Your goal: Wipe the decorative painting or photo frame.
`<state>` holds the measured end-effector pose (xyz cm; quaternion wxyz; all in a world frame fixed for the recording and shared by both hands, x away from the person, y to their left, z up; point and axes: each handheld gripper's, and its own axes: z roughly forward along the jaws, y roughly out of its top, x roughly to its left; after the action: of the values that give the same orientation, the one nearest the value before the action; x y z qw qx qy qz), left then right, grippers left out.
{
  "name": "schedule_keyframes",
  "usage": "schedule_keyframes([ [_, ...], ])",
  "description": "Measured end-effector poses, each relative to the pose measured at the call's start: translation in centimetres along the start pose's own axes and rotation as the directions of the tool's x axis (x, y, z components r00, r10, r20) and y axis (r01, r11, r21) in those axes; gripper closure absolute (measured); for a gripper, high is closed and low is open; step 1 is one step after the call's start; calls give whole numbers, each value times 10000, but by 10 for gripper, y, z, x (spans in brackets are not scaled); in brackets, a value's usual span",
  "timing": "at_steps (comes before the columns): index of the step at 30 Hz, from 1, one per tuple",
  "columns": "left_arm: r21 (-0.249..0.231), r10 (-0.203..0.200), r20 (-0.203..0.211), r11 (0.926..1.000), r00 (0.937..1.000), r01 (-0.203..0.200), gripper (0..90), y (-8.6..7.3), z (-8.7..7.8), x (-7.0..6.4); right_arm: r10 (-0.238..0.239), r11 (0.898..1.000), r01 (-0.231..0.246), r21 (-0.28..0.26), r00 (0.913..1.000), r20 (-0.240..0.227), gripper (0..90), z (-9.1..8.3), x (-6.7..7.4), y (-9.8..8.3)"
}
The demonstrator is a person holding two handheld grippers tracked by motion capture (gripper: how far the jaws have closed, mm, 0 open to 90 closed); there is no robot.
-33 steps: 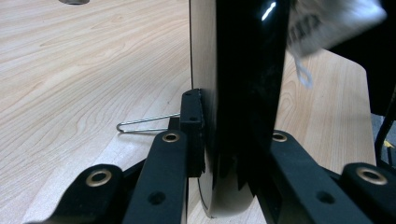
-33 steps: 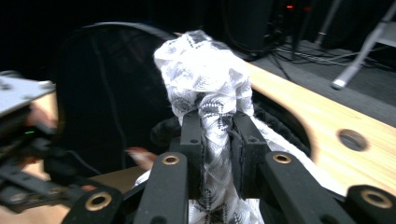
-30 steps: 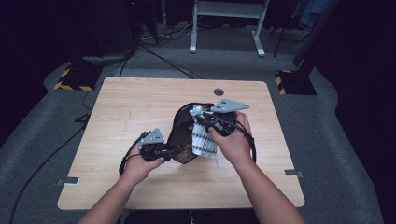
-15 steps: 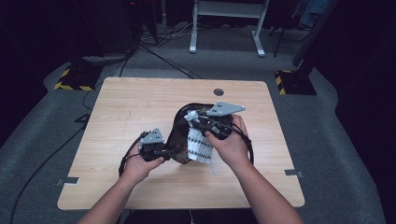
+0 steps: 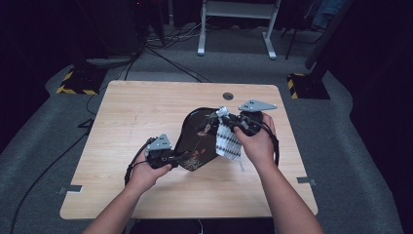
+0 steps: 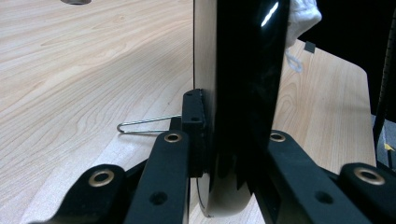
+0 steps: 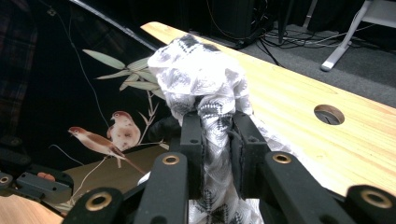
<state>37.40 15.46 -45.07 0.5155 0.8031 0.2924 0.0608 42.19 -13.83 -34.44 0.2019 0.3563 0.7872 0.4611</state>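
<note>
A black lacquered tray (image 5: pixel 197 139) painted with birds and bamboo leaves (image 7: pixel 93 93) is tilted up off the table. My left gripper (image 5: pixel 178 157) is shut on its near rim, and the tray's glossy edge (image 6: pixel 243 93) stands upright between that gripper's jaws (image 6: pixel 233 140). My right gripper (image 5: pixel 226 122) is shut on a bunched white patterned cloth (image 5: pixel 228 144) at the tray's right side. The cloth (image 7: pixel 201 79) bulges out above the right gripper (image 7: pixel 217 135) and lies against the painted face. The left gripper (image 7: pixel 28 182) shows at the lower left of the right gripper view.
The wooden table (image 5: pixel 136 112) has a round cable hole (image 5: pixel 228 96) behind the tray. A thin metal wire loop (image 6: pixel 144 123) lies on the table by the left jaws. Around the table are grey carpet, cables and white desk legs (image 5: pixel 234 29).
The right gripper has carried the cloth to the right across the tray, towards its right edge. The left gripper and the tray have kept still.
</note>
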Motion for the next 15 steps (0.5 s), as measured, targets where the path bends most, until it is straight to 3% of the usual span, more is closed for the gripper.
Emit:
schedule_keyframes([
  [6,-4,-64,-52,10000,10000,64,798,0,1,-1,-889,9960,890,21,9952,-411,778,4,29,3],
  [8,-2,-60,-47,10000,10000,60,799,0,1,-1,-905,9959,907,28,9948,-472,778,4,33,3],
  [12,0,-38,-39,10000,10000,38,799,0,1,-1,-1487,9885,1508,126,9837,-1014,775,8,55,3],
  [15,-7,-77,-5,10000,10000,77,799,0,1,-1,-1630,9860,1660,186,9805,-1098,775,10,61,2],
])
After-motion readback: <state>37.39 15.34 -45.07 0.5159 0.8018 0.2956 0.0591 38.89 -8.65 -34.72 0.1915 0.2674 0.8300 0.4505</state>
